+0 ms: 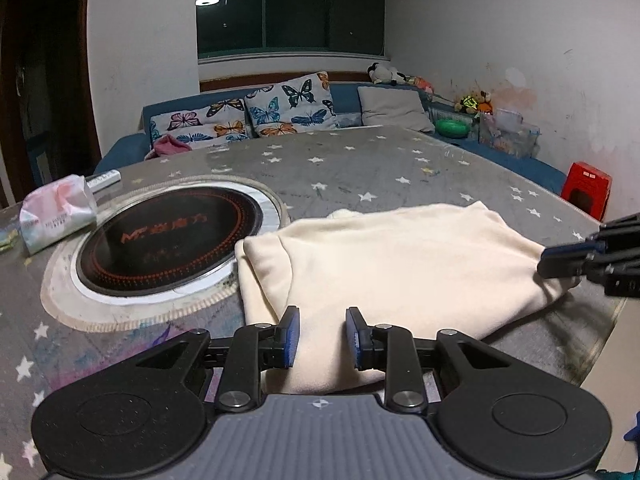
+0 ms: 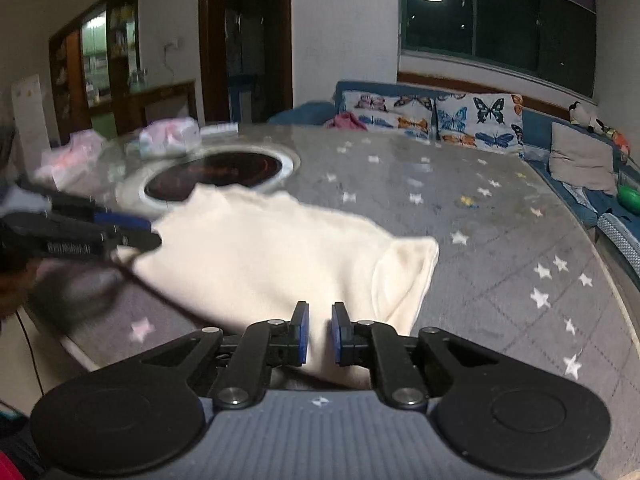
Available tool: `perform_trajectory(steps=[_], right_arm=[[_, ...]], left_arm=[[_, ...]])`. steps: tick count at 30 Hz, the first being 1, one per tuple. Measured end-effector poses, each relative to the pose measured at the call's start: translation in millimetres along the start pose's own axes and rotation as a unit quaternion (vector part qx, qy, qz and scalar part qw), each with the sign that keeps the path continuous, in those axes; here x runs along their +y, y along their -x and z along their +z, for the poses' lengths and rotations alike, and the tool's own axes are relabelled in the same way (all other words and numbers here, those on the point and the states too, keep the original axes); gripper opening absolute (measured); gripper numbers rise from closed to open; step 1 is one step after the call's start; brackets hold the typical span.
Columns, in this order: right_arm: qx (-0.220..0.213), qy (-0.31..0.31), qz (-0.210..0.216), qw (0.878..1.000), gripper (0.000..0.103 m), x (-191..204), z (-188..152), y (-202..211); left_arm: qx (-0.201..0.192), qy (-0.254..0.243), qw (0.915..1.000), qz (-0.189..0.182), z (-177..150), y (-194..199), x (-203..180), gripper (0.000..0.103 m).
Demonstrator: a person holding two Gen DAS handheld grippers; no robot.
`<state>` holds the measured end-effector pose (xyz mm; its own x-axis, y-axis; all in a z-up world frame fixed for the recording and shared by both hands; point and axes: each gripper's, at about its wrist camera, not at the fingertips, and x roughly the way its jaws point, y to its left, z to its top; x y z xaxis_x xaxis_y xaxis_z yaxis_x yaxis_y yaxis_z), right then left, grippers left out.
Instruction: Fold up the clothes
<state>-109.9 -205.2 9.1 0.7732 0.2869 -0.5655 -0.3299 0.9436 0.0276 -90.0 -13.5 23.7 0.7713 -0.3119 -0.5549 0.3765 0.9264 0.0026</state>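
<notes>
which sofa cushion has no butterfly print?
The plain grey cushion, rightmost of the three; the two butterfly cushions left of it are patterned.

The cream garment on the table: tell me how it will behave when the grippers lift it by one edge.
The cream garment will probably go floppy: it lies in soft rounded folds, so unheld layers should sag and unfold. It looks thick and fleecy, so likely light but bulky between the left gripper fingers. It should drag rather than slide freely on the star-patterned tablecloth.

Dim indoor light; right view blurred, fisheye-bent edges.
</notes>
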Motion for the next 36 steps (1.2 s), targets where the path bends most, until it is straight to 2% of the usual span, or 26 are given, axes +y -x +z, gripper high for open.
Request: perform_trajectory(steps=[2, 5, 9, 13, 16, 20, 24, 30, 33, 36], right_arm=[[-0.005, -0.006, 0.003, 1.000, 0.011, -3.3, 4.4, 2.2], [0.023, -0.031, 0.006, 0.999, 0.011, -11.1, -1.4, -14.3], [0.020, -0.026, 0.009, 0.999, 0.011, -10.8, 4.6, -10.5], [-0.001, -0.014, 0.005, 1.000, 0.012, -9.2, 17.9, -17.1], [-0.009, -0.016, 0.003, 1.000, 0.013, -11.9, 24.9, -32.8], [0.012, -0.011, -0.004, 1.000, 0.013, -19.4, 20.2, -56.0], [0.021, -0.013, -0.003, 1.000, 0.013, -21.8, 23.2, -50.9], [0.024, -0.004, -0.005, 1.000, 0.013, -20.2, 20.6, -52.0], [0.029, 0.008, -0.007, 1.000, 0.014, -18.7, 22.5, -52.1], [0.033, 0.017, -0.007, 0.999, 0.014, -17.6, 29.5, -51.8]], left_arm=[[-0.005, 0.001, 1.0000, -0.003, 4.2, 0.0, -2.2, 0.028], [-0.008, -0.001, 0.9999, -0.008, 9.4, -2.4, -6.7, 0.028], [-0.009, -0.006, 0.9996, -0.027, 16.3, -7.8, -15.3, 0.028], [-0.009, -0.016, 0.9983, -0.056, 22.7, -18.3, -33.1, 0.028], [-0.009, -0.025, 0.9969, -0.074, 25.9, -27.4, -49.0, 0.028], [-0.001, -0.031, 0.9955, -0.090, 27.1, -42.0, -63.8, 0.028], [0.001, -0.013, 0.9974, -0.070, 32.0, -53.8, -52.5, 0.028], [0.023, 0.040, 0.9989, 0.007, 38.3, -81.6, -7.3, 0.027], [0.026, 0.063, 0.9976, 0.013, 40.2, -83.6, 11.3, 0.027], [0.020, 0.060, 0.9980, 0.009, 47.8, -84.2, 12.1, 0.026]])
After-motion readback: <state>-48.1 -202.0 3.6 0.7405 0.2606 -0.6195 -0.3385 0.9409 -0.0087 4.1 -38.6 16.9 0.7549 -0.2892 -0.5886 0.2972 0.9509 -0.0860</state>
